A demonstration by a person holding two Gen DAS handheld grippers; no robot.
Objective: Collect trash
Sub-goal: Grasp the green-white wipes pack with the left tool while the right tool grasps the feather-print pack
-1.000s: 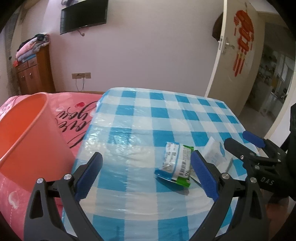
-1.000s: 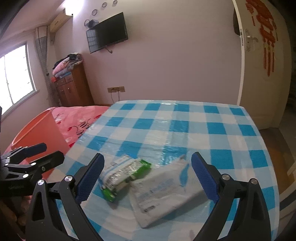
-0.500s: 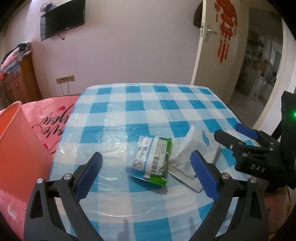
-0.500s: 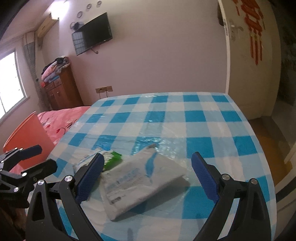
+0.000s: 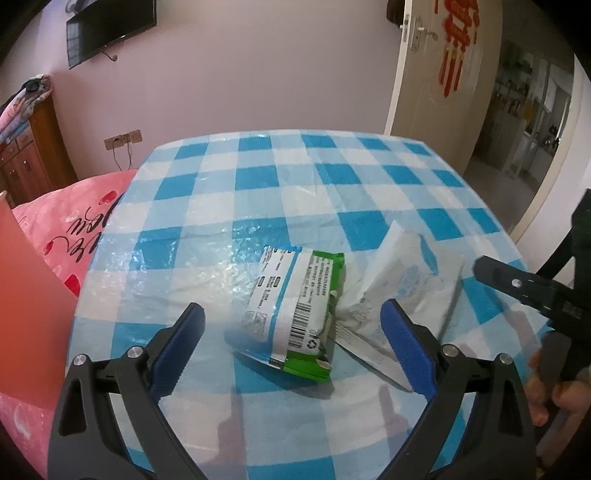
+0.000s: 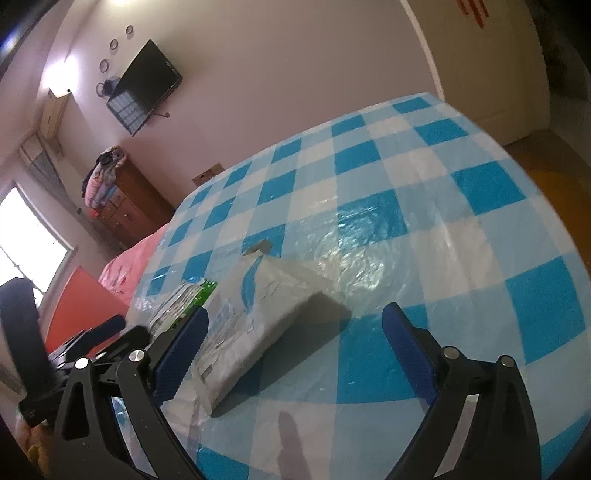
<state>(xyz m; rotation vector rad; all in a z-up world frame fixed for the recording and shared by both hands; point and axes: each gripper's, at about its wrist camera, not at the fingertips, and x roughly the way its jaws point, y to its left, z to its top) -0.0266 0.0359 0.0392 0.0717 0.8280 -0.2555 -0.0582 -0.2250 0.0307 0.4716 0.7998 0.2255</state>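
Green wrapper (image 5: 295,306) on tablecloth between wide-spread left tongs (image 5: 291,332); right tongs (image 6: 295,343) likewise agape.

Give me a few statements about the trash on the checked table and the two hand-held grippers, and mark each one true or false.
1. The green and white wrapper lies flat on the blue checked tablecloth. True.
2. The left hand-held gripper is shut on the green and white wrapper. False: its jaws stand open, with the wrapper between them and not gripped.
3. The white packet lies next to the wrapper, on the side of the right hand-held gripper. True.
4. The right hand-held gripper holds the white packet in the air. False: it is open and the packet rests on the table.
5. A television hangs on the wall. True.
6. The orange bin stands on the table. False: it is beside the table, at its left edge.
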